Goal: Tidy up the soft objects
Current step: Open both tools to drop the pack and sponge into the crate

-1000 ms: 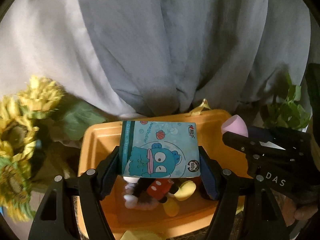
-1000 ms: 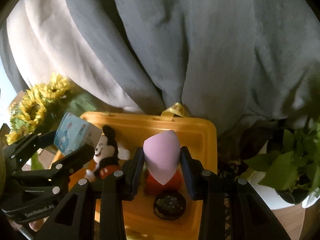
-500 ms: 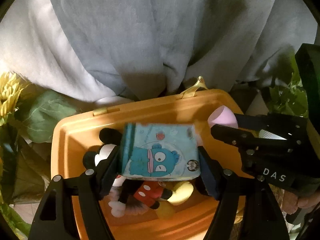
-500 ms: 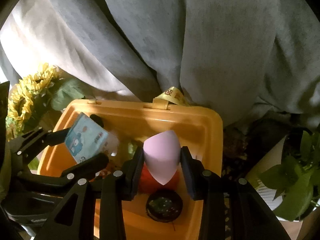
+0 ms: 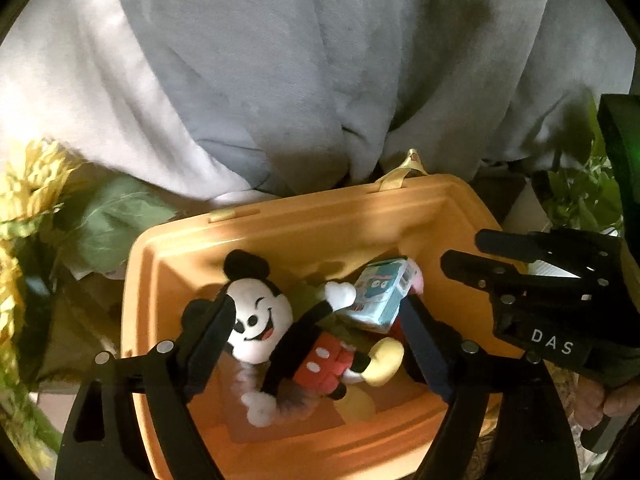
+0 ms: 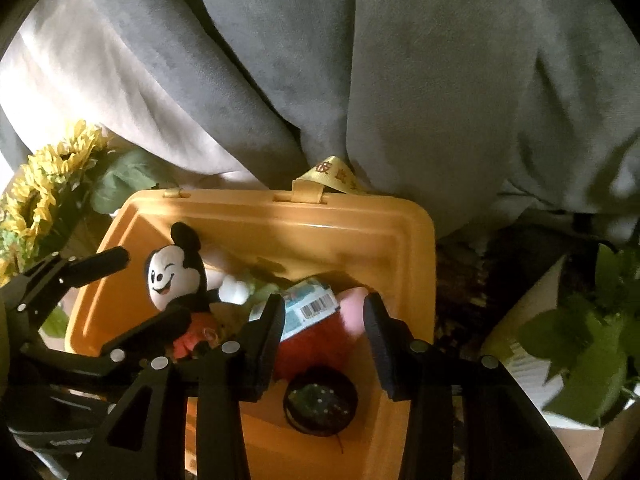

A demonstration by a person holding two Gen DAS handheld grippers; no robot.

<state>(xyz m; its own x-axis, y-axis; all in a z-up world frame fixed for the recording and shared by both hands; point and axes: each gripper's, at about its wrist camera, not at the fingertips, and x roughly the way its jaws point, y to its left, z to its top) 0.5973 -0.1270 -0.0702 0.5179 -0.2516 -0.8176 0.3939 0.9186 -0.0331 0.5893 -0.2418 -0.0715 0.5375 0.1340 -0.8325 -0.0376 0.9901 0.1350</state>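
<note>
Gaping over the orange bin [image 5: 280,236]: both hand-held grippers, nothing gripped

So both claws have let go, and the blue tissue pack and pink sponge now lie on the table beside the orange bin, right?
Not quite: the blue tissue pack and pink sponge lie inside the orange bin, not beside it, as the right wrist view shows. Both claws are open.

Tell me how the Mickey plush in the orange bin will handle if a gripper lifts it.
The Mickey plush looks stuffed, so probably light and squashy. Its thin arms and legs sprawl, so they would likely dangle. Its fabric surface should grip well.
</note>
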